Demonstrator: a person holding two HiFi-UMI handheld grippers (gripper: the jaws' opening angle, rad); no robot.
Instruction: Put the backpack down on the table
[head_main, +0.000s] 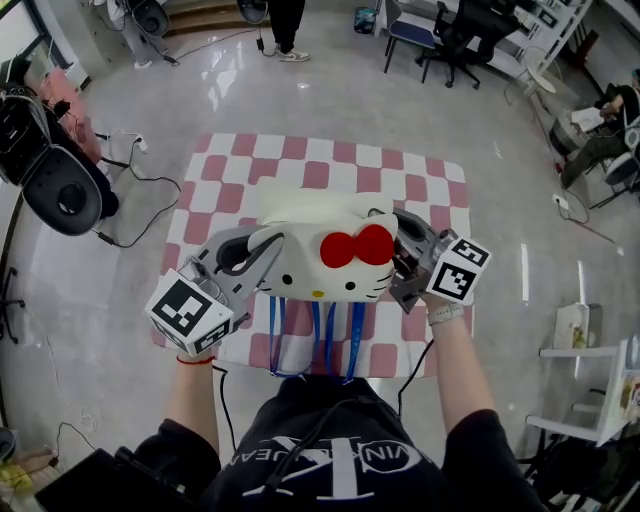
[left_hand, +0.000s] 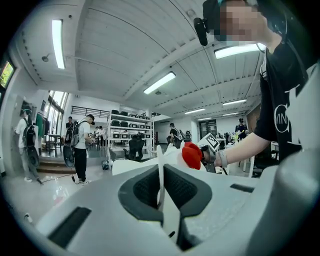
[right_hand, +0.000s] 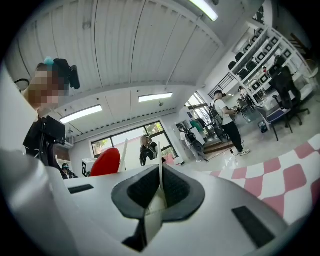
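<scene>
- The cat-face backpack (head_main: 320, 262) is not yet down: in the head view it hangs between the two grippers, over the near half of the pink-and-white checked table (head_main: 300, 160), and seems to be in the air rather than resting on the cloth.
- What is left, as I judge it, is the whole of the lowering and then the release on both sides.
- Its blue straps (head_main: 325, 335) dangle from the underside toward the person, crossing the table's near edge (a sign that the bag's weight is carried by the grippers).
- The left gripper (head_main: 262, 262) is clamped on the bag's left side; in the left gripper view its jaws are closed on a thin white fold of the backpack (left_hand: 160, 172), which runs straight up between the pads.
- The right gripper (head_main: 400, 255) holds the opposite side, beside the red bow (head_main: 357, 245); in the right gripper view its jaws likewise pinch a narrow white edge of the bag (right_hand: 152, 202).
- So the backpack spans from one pair of jaws to the other, face upward toward the head camera, and the checked tabletop (right_hand: 280, 180) shows below and beyond it.
</scene>
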